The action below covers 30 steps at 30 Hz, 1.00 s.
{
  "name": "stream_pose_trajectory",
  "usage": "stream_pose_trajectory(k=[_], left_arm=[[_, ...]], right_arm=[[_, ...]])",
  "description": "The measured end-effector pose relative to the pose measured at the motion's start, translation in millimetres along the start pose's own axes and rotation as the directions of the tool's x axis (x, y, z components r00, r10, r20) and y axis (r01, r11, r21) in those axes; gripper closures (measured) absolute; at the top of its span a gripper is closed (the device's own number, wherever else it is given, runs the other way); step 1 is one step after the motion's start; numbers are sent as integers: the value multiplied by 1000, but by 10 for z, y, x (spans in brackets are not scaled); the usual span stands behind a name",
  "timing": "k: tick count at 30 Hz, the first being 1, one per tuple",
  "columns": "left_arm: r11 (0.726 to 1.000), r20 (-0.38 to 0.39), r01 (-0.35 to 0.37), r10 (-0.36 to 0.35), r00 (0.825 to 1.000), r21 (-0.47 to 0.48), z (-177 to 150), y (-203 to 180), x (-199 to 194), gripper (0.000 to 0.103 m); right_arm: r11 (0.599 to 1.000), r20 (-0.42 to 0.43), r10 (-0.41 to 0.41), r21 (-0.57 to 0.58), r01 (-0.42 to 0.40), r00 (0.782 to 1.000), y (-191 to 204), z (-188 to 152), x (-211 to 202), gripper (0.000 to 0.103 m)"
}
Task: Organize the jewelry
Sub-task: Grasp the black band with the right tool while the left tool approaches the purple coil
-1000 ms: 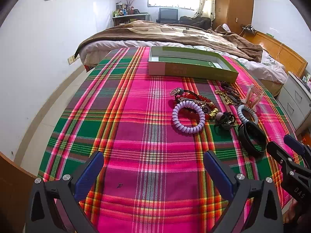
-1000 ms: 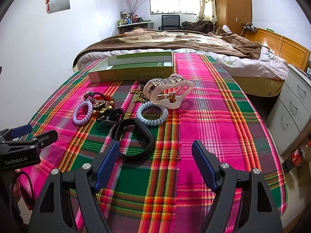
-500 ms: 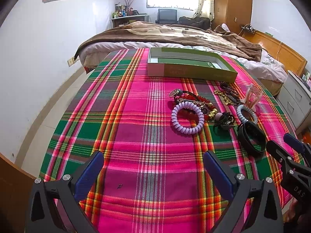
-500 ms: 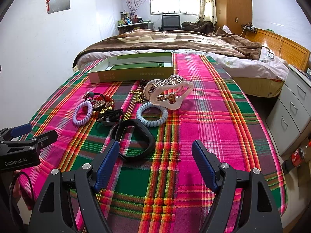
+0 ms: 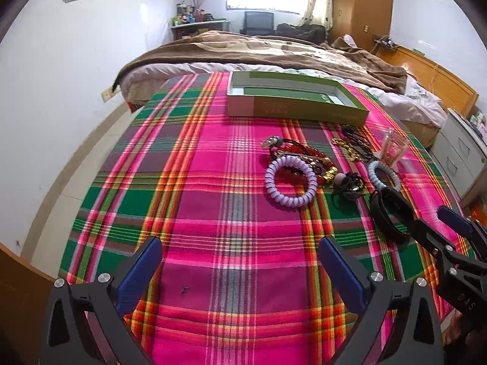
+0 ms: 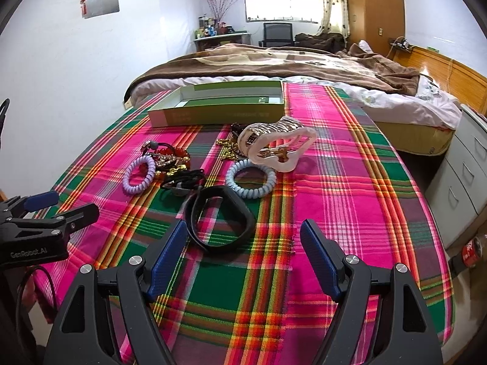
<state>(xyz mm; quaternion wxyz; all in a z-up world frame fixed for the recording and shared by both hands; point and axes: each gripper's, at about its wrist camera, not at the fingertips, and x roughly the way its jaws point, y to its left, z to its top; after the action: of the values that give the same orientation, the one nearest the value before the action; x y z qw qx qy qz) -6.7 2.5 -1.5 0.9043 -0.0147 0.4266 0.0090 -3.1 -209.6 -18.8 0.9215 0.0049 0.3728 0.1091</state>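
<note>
I am in a home bedroom. The bed [image 6: 304, 70] with its rumpled brown blanket [image 6: 274, 60] fills the middle. Beyond the bed stand a curtained window [image 6: 280, 6], a chair [image 6: 277, 35] and a cluttered dressing shelf [image 6: 219, 35]. A wooden wardrobe [image 6: 374, 3] rises right of the bed, and white drawers [image 6: 462, 164] sit beside it.
</note>
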Motion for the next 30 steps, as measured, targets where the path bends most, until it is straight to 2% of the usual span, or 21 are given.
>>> stream_pose_trajectory(k=[4, 8, 10, 12, 14, 17, 19, 22, 24, 27, 30], left_arm=[[996, 2, 87, -87, 996, -28, 0, 94, 10, 0], [997, -15, 76, -76, 997, -2, 21, 156, 74, 0], [997, -16, 80, -80, 997, -4, 37, 196, 87, 0], [996, -20, 89, -89, 996, -19, 58, 248, 107, 0], [995, -28, 91, -92, 995, -36, 77, 303, 141, 0], [993, -45, 104, -107, 993, -55, 103, 358, 197, 2], [991, -55, 117, -121, 991, -65, 119, 384, 229, 2], [988, -62, 138, -143, 988, -75, 139, 403, 254, 2], [987, -65, 144, -149, 987, -71, 153, 396, 272, 2], [984, -71, 161, -167, 983, -81, 175, 401, 298, 2], [981, -79, 168, -176, 981, -96, 196, 420, 326, 2]], right_arm=[[999, 16, 25, -26, -24, 1000, 3, 44, 10, 26], [996, 3, 59, -67, -59, 998, 50, 106, 70, 28], [992, -9, 80, -93, -80, 997, 98, 134, 98, 37], [986, -30, 114, -116, -117, 993, 153, 147, 145, 38], [981, -54, 131, -136, -137, 990, 204, 139, 196, 46], [975, -56, 134, -173, -142, 989, 277, 145, 221, 47], [973, -58, 130, -184, -138, 990, 321, 154, 219, 52], [968, -37, 135, -209, -139, 990, 379, 149, 180, 52], [963, -59, 151, -219, -160, 987, 402, 131, 220, 52], [962, -100, 125, -233, -146, 987, 426, 92, 322, 63], [964, -119, 118, -223, -143, 986, 406, 76, 370, 67]])
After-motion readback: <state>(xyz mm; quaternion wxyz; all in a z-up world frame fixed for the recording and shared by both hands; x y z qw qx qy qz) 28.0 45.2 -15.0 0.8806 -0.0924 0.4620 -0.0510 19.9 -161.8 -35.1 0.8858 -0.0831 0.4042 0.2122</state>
